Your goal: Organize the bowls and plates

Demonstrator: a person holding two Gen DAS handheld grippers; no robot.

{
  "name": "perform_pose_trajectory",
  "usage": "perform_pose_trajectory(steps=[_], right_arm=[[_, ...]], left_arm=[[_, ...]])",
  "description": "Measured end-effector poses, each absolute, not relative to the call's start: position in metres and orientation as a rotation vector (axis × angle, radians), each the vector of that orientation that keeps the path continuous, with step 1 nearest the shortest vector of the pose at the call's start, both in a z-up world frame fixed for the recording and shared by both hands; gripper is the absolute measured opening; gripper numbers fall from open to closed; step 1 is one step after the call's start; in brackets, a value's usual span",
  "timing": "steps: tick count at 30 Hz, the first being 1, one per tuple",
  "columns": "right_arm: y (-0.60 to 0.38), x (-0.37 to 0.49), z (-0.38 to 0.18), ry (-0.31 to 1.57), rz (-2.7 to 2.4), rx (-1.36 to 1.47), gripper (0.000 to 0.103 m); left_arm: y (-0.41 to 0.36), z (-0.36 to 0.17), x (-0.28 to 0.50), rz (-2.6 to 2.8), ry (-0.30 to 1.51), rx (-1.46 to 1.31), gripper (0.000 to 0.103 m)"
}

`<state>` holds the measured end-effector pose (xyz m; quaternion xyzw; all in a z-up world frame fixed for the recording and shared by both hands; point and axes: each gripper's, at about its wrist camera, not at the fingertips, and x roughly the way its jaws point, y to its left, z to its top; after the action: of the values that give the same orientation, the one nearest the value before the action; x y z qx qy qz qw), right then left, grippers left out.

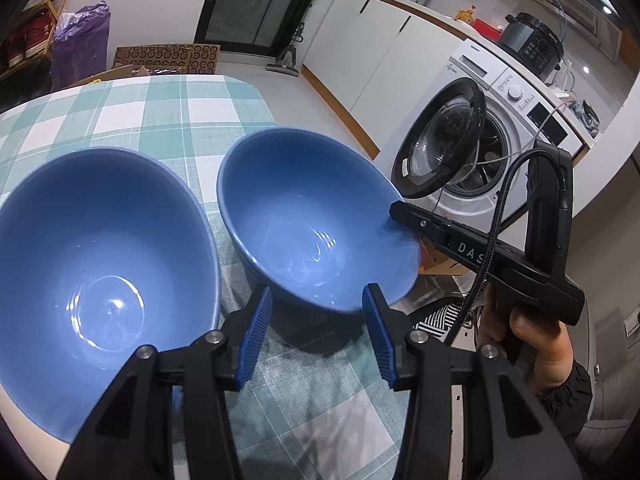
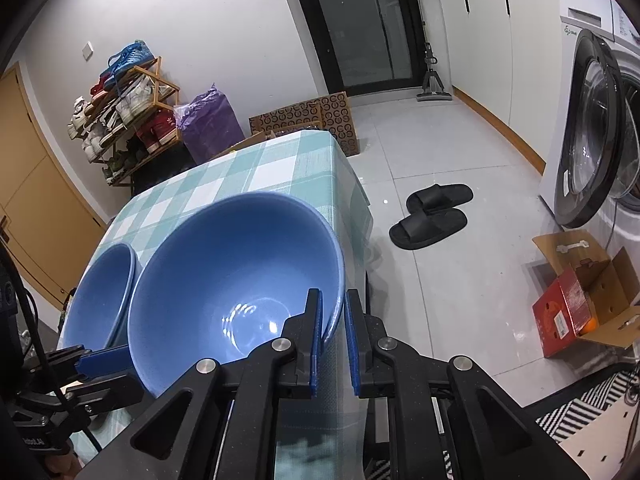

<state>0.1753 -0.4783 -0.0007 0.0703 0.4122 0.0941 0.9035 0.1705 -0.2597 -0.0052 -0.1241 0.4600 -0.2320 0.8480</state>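
Nearest my left wrist camera are my own blue pads: the left gripper (image 1: 318, 306) stands partly open, its jaws apart with nothing pressed between them, hovering at the near rim of the right-hand bowl (image 1: 308, 216). That bowl sits at the right edge of the tabletop (image 1: 160, 108), part of its rim out past the edge on that side. The left-hand bowl (image 1: 96, 248) rests just beside it, a narrow strip of checked cloth showing between them. From the right, the right gripper (image 1: 396, 210) reaches in to the bowl's rim, with the hand (image 1: 532, 340) wrapped round its handle.

From the right wrist camera, the right gripper (image 2: 333, 312) is clamped on the wall of the right-hand bowl (image 2: 236, 264), one pad inside, one outside. The left-hand bowl (image 2: 102, 292) sits behind it, and my other tool's blue pad (image 2: 106, 358) is just at the near rim.

My worry: it is a one-sided pinch on smooth glazed ceramic. Lifting could let the bowl pivot or slip, and at this table edge it would drop to the tiled floor (image 2: 440, 152). Swinging it left could also clip the neighbouring bowl.
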Motion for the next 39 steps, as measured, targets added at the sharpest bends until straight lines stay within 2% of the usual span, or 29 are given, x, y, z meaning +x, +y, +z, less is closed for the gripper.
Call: perform_pose_trajectory(steps=[15,39], right_arm=[[-0.469,0.181,0.002,0.844,0.201,0.098,0.011],[-0.481,0.135,0.026,0.782,0.158,0.080,0.012]], left_arm=[[-0.263,-0.005,0.169,-0.491,0.962,-0.240,0.046],[-0.271,0.010,0.152,-0.560,0.928,-0.203,0.046]])
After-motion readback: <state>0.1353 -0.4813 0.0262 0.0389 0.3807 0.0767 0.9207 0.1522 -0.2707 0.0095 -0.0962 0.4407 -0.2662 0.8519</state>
